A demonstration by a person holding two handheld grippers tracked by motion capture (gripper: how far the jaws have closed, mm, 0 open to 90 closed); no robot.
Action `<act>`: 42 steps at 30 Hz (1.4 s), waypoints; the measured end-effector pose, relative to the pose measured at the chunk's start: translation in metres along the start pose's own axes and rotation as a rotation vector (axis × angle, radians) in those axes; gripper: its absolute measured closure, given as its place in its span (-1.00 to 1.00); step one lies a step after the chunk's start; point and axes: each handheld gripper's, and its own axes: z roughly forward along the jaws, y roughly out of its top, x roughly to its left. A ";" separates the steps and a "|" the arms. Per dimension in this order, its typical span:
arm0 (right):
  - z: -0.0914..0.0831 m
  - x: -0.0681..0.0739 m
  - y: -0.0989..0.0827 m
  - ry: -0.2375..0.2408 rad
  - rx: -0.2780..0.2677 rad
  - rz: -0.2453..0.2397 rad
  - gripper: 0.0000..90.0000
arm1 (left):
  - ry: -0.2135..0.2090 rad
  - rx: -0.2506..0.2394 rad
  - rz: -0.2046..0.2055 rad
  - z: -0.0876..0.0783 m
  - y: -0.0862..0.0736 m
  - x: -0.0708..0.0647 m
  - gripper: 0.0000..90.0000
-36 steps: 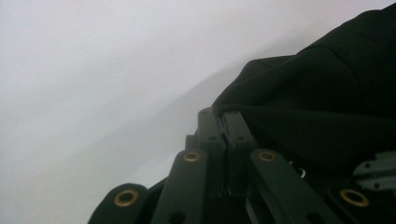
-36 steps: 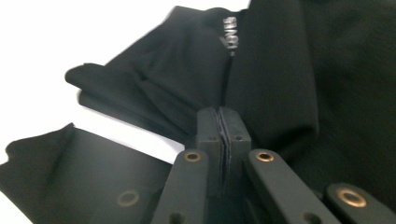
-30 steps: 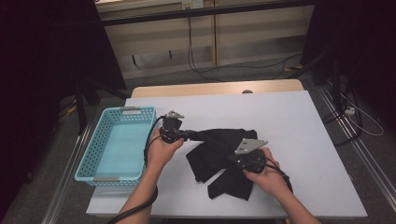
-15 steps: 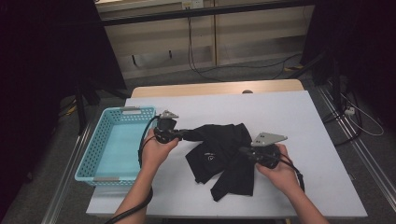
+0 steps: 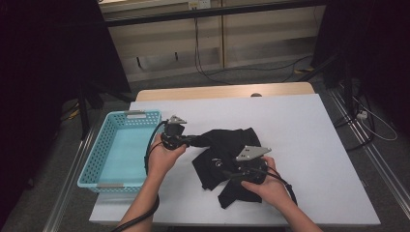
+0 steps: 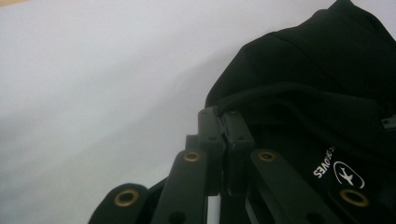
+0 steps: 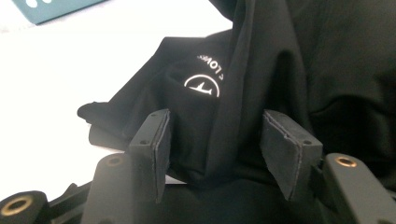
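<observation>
A crumpled black garment (image 5: 227,145) with a small white logo (image 5: 218,163) lies at the middle of the white table (image 5: 319,145). My left gripper (image 5: 200,140) reaches in from the left and is shut on the garment's left edge. In the left gripper view its jaws (image 6: 223,116) are pressed together at the hem of the garment (image 6: 327,93). My right gripper (image 5: 227,175) sits at the garment's near side, pointing left. In the right gripper view it (image 7: 215,126) stands open, with a raised fold of the garment (image 7: 303,56) between its pads (image 7: 161,135).
A light blue plastic basket (image 5: 92,166) stands at the table's left edge, beside my left hand. The wooden far edge of the table (image 5: 217,92) lies beyond the white cover. Bare white surface stretches to the right of the garment.
My right gripper swung out to the right, then came back left onto the garment's near side with its jaws open. The left gripper has stayed at the garment's left edge.
</observation>
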 end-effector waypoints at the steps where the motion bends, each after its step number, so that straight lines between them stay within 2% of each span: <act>1: 0.002 0.000 0.000 -0.003 0.008 0.001 -0.02 | 0.002 0.006 0.016 -0.001 0.001 0.001 0.95; 2: 0.003 0.000 -0.001 -0.004 0.018 -0.004 0.02 | -0.003 -0.007 -0.001 0.000 0.001 -0.001 0.95; 4: 0.004 0.001 -0.002 -0.007 0.042 -0.016 0.22 | -0.001 -0.003 0.009 -0.001 0.001 0.000 0.95; 6: 0.003 0.000 -0.003 -0.001 0.053 -0.034 0.60 | -0.003 -0.001 0.008 -0.002 0.001 -0.001 0.95; 7: 0.001 -0.001 -0.003 -0.007 0.042 -0.040 0.74 | -0.003 -0.001 0.008 -0.002 0.001 -0.001 0.95; 8: -0.002 -0.002 -0.004 -0.004 0.027 -0.039 0.80 | 0.002 -0.004 0.012 -0.003 0.002 -0.001 0.95; 10: -0.007 -0.006 -0.004 -0.004 0.026 -0.031 0.83 | -0.001 -0.003 0.013 -0.005 0.002 -0.001 0.96; 13: -0.018 -0.016 -0.006 -0.042 0.023 -0.012 0.84 | -0.006 -0.001 0.014 -0.006 0.002 -0.001 0.96; 15: -0.026 -0.026 -0.007 -0.121 0.023 -0.037 0.85 | -0.015 -0.004 0.009 -0.004 0.001 -0.003 0.96; 17: -0.035 -0.037 -0.007 -0.164 -0.004 -0.014 0.85 | -0.024 -0.007 0.008 -0.002 0.002 -0.006 0.96; 18: -0.040 -0.042 -0.007 -0.202 -0.014 -0.017 0.86 | -0.032 -0.015 0.004 -0.002 0.003 -0.008 0.96; 21: -0.050 -0.057 -0.005 -0.273 -0.052 0.011 0.86 | -0.064 -0.019 0.018 0.000 0.007 -0.017 0.96; 22: -0.052 -0.063 -0.005 -0.280 -0.058 0.023 0.86 | -0.075 -0.019 0.017 0.000 0.008 -0.021 0.96; 25: -0.057 -0.076 -0.009 -0.277 -0.082 0.075 0.85 | -0.100 -0.015 0.044 0.002 0.009 -0.029 0.96; 28: -0.057 -0.080 -0.013 -0.251 -0.092 0.112 0.82 | -0.110 -0.001 0.079 0.005 0.008 -0.034 0.96; 32: -0.053 -0.078 -0.017 -0.222 -0.084 0.132 0.69 | -0.111 -0.005 0.068 0.006 0.004 -0.033 0.95; 33: -0.051 -0.076 -0.019 -0.199 -0.088 0.156 0.62 | -0.109 -0.008 0.062 0.007 0.003 -0.031 0.95; 37: -0.049 -0.071 -0.020 -0.187 -0.084 0.157 0.50 | -0.111 -0.001 0.051 0.007 0.001 -0.030 0.95; 38: -0.048 -0.069 -0.020 -0.183 -0.085 0.161 0.44 | -0.111 -0.001 0.050 0.007 0.001 -0.029 0.95; 39: -0.048 -0.067 -0.020 -0.165 -0.097 0.167 0.29 | -0.105 0.000 0.056 0.007 0.001 -0.028 0.95; 42: -0.050 -0.066 -0.019 -0.153 -0.110 0.174 0.20 | -0.097 0.004 0.053 0.008 0.000 -0.027 0.95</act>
